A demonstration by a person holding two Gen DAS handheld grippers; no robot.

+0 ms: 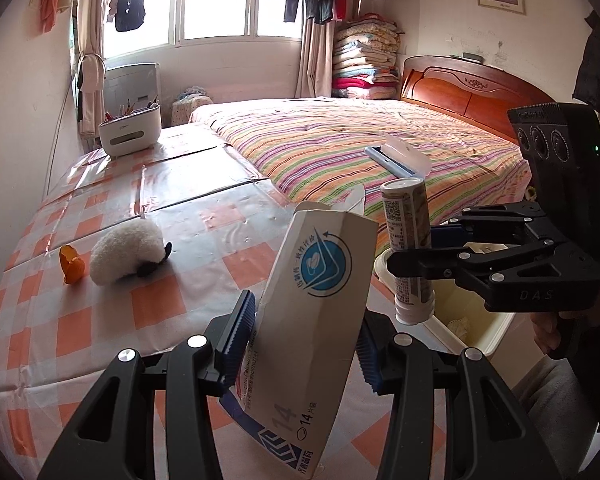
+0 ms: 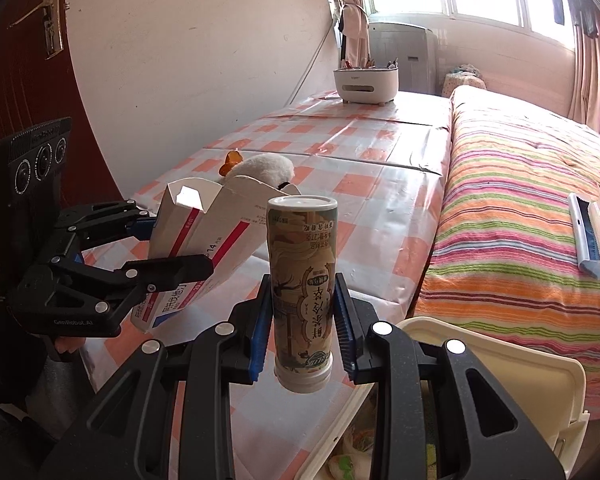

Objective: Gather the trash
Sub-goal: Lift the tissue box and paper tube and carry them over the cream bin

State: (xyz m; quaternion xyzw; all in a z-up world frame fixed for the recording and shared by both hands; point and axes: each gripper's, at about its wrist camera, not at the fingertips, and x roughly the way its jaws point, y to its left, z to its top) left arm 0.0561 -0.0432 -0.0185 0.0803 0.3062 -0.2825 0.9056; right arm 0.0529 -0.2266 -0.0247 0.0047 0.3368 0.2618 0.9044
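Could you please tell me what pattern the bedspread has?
The bedspread has multicoloured stripes: pink, orange, green and white. The left wrist view shows it best.

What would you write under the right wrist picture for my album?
Right gripper holds an upside-down bottle above the cream bin; left gripper holds a box.

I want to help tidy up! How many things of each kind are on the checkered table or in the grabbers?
Boxes: 1, medicine box
Bottles: 1, upside-down bottle
Peels: 1, orange peel
Plush toys: 1
Organizers: 1
Total: 5
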